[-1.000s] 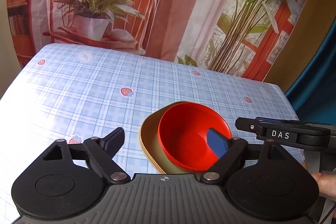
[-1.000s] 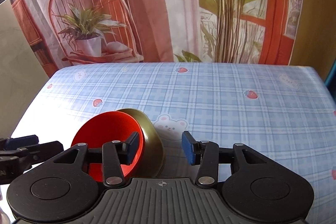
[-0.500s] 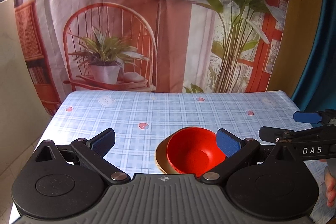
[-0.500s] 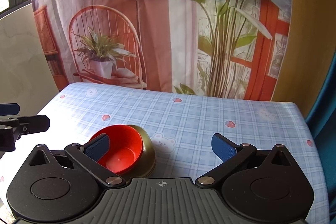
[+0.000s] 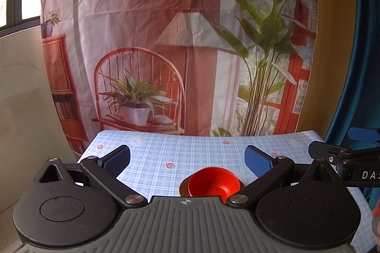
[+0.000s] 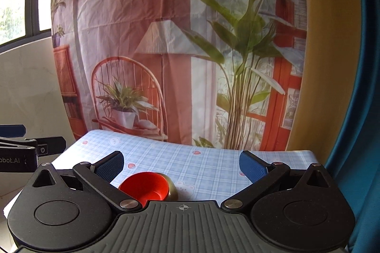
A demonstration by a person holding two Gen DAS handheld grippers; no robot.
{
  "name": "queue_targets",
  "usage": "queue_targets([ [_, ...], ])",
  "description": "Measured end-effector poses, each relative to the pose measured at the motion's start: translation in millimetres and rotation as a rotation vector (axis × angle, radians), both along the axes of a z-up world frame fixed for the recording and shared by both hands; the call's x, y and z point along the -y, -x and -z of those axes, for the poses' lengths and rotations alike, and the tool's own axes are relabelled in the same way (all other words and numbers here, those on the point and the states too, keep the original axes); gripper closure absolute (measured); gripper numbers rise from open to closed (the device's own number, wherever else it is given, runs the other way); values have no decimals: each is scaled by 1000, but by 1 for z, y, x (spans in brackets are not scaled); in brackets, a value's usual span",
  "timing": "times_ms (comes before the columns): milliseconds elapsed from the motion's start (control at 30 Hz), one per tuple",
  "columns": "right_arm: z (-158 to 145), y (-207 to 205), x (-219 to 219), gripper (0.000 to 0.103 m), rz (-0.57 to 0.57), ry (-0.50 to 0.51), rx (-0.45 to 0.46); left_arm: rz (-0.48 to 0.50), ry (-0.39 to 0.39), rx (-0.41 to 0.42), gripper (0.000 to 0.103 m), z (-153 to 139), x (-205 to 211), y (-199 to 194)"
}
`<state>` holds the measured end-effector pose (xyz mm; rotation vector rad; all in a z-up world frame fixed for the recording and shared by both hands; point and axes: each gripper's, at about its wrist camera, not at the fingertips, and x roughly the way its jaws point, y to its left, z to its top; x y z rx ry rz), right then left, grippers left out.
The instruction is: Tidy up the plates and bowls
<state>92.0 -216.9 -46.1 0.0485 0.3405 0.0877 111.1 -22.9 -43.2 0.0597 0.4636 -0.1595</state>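
A red bowl point(image 5: 213, 183) sits nested inside an olive bowl point(image 5: 183, 189) on the blue checked tablecloth point(image 5: 171, 153). The stack also shows in the right wrist view, red bowl point(image 6: 144, 186) inside the olive bowl point(image 6: 173, 189). My left gripper point(image 5: 187, 159) is open and empty, held high and back from the bowls. My right gripper point(image 6: 181, 164) is open and empty, also raised above the table. No plates are in view.
A printed curtain backdrop point(image 5: 185, 39) hangs behind the table. A blue drape point(image 6: 356, 86) hangs at the right. The right gripper shows at the right edge of the left wrist view point(image 5: 344, 153); the left gripper shows at the left of the right wrist view point(image 6: 28, 146).
Both grippers have lifted up and drawn back from the bowls, which now look smaller and lower in view. The right gripper's jaws have opened wider. The nested bowls stayed on the table.
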Motion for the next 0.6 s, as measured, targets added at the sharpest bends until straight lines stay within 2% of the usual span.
queue_targets([
  [133,-13,27,5,0,28,-48,49,-32,-31,44,0,-17,0,26],
  [233,-18,44,10,0,31,-98,53,-70,-55,60,0,-28,-1,40],
  [433,-23,71,9,0,69,-61,87,-46,-68,113,0,-43,-3,68],
  [600,-23,77,14,0,65,-89,82,-20,-66,134,0,-43,1,79],
])
